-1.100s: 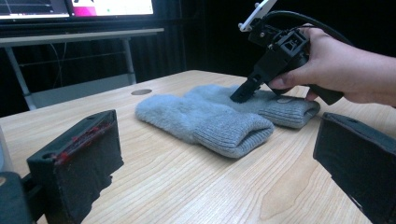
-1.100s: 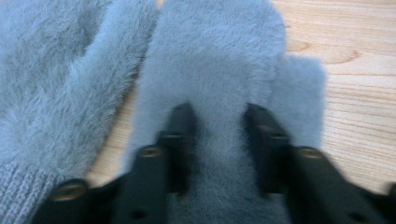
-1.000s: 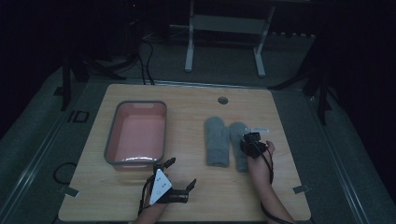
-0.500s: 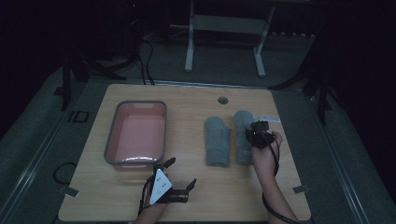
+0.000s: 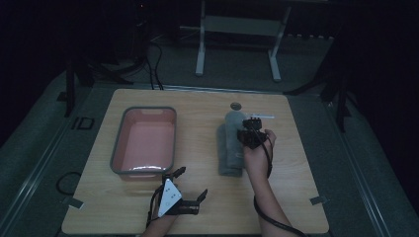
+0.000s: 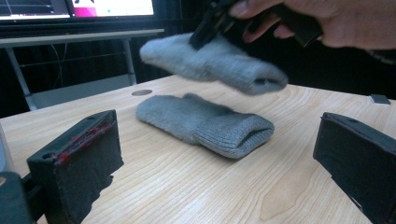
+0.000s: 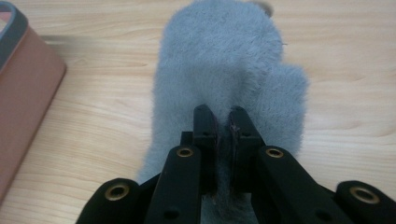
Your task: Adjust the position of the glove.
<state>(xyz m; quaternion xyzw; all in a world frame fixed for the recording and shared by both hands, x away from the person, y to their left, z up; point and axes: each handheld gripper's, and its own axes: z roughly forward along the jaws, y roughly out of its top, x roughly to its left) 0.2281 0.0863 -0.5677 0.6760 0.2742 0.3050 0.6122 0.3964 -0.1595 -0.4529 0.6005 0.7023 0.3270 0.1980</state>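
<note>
Black right gripper (image 7: pixel 223 121) with brass-ringed screws (four show); left gripper (image 5: pixel 184 190) carries a grey three-cornered plate.

high view: fixed overhead from the person's side, looking forward and down on the whole table (image 5: pixel 296 197). left gripper view: low near the tabletop, looking across it toward a grey mitten (image 6: pixel 205 122) and a lifted one (image 6: pixel 212 63). right gripper view: close, looking down onto the lifted mitten. all share the mittens.
</note>
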